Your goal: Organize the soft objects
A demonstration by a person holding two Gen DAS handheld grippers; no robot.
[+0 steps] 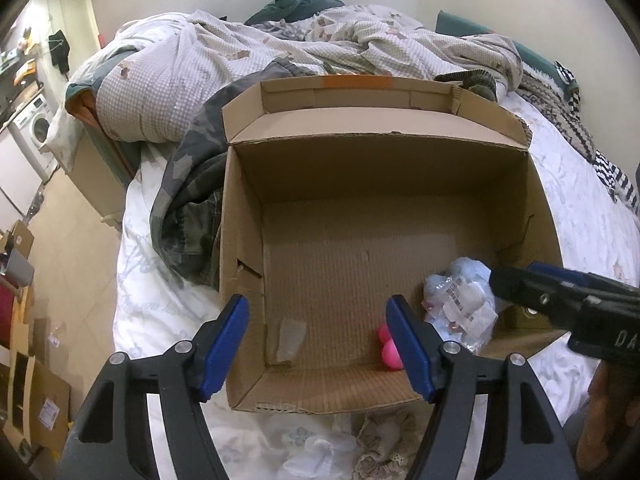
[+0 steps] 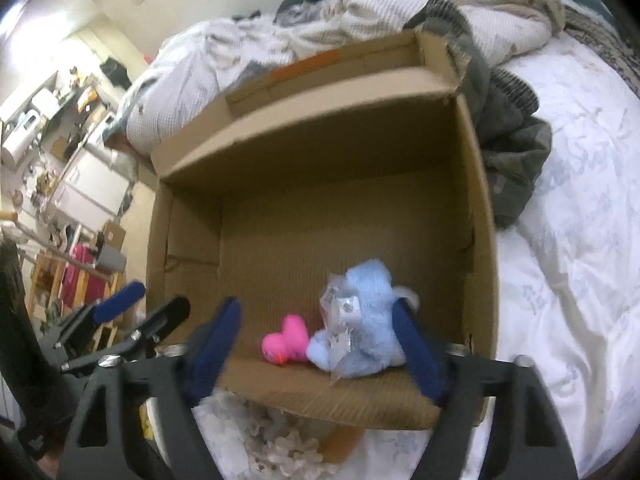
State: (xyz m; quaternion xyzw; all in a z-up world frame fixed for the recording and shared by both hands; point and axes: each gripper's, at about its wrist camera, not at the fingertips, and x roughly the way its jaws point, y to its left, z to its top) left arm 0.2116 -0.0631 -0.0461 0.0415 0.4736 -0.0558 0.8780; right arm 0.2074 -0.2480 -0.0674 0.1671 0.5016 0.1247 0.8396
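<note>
An open cardboard box [image 1: 240, 208] [image 2: 480, 208] stands on the bed. Inside, near its front wall, lie a light blue plush toy [image 1: 460, 292] [image 2: 368, 320] with a clear plastic tag and a small pink plush heart [image 1: 390, 350] [image 2: 286, 344]. My left gripper [image 1: 320, 344] is open and empty above the box's front left corner. My right gripper [image 2: 316, 344] is open and empty over the box's front edge, with both toys between its fingers but not held; it also shows in the left wrist view [image 1: 560, 300]. The left gripper shows in the right wrist view [image 2: 132, 312].
A lacy beige and white fabric item [image 1: 384, 444] [image 2: 276, 440] lies on the white sheet in front of the box. A camouflage garment [image 1: 188, 200] [image 2: 512, 148] lies against the box. A crumpled quilt [image 1: 280, 48] fills the far bed. Floor clutter [image 1: 24, 320] is left.
</note>
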